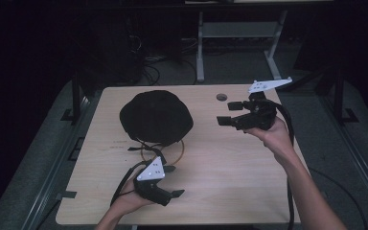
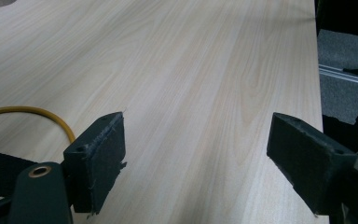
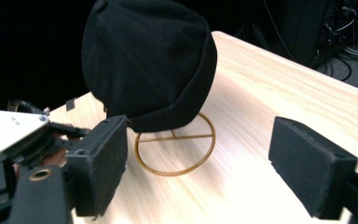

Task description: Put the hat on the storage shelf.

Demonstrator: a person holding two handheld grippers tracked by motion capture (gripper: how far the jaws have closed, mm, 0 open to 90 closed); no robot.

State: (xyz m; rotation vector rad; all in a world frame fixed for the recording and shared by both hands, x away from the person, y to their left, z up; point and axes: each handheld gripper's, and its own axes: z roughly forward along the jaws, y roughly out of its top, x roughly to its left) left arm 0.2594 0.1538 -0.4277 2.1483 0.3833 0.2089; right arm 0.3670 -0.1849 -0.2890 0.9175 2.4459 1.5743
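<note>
Surface: a light wood-grain table (image 1: 230,163), rounded at the corners, with a small round hole (image 1: 221,97) near its far edge. Room: dark; grey floor, metal frame legs (image 1: 200,48) and loose cables (image 1: 148,72) beyond the table, rails along both sides.

On the table's far left stands a black hat (image 1: 156,116) on a thin gold wire stand (image 3: 175,148), whose ring base rests flat on the wood; the hat covers the stand's top. A black strap lies just in front of the ring.

The left gripper (image 1: 171,181) sits low near the table's near edge, just in front of the hat stand, jaws apart and holding nothing; in the left gripper view bare tabletop lies between them and a gold wire curve (image 2: 32,112) shows beside one jaw.

The right gripper (image 1: 230,113) is held above the table's far right, jaws apart and empty, pointing toward the hat. Open tabletop lies between it and the hat; nothing stands in the way.
</note>
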